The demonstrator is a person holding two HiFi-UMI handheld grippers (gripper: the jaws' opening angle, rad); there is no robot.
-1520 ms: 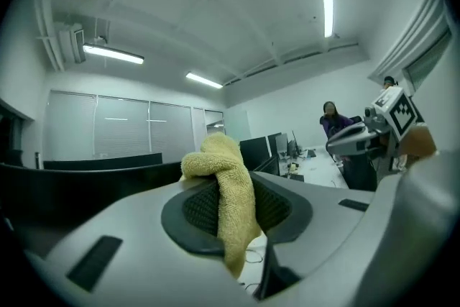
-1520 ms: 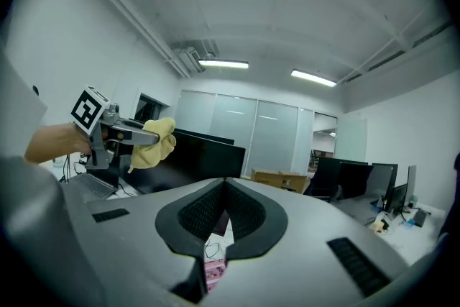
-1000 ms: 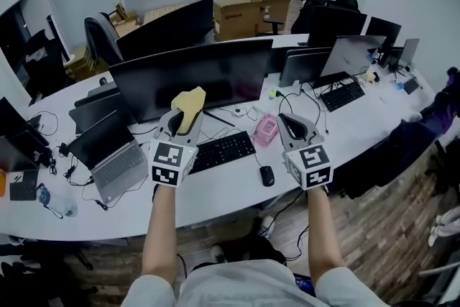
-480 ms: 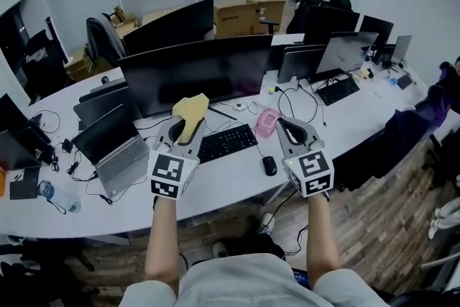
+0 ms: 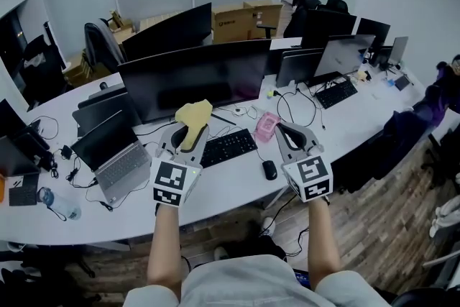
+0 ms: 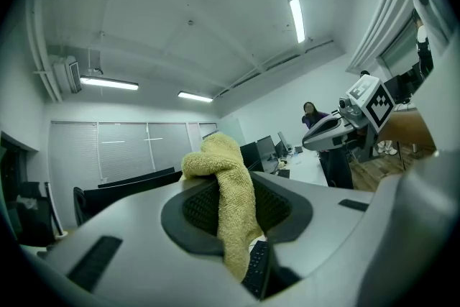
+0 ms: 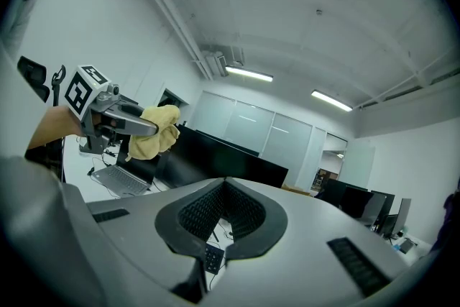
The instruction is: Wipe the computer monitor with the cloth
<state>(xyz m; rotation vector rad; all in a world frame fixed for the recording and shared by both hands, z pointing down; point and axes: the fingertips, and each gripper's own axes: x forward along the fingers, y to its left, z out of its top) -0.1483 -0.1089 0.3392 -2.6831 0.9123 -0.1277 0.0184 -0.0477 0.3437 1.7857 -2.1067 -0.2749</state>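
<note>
Left gripper [image 5: 185, 136] is holding the cloth [image 5: 195, 113], jaws clamping on its lower end. The cloth is sticking up in front of the monitor [image 5: 201, 75]. Right gripper [image 5: 289, 133] is hovering over the surface [image 5: 230, 183], jaws pressed together, nothing between them.

No lettering, brand or number can be read anywhere in this office. Dark print on the cardboard boxes [image 5: 231, 19] behind the desks is too small to make out. The marker cube [image 5: 175, 182] on the left gripper [image 5: 188, 131] and the marker cube [image 5: 307, 178] on the right gripper [image 5: 284, 129] bear black-and-white square patterns, not letters or figures.
</note>
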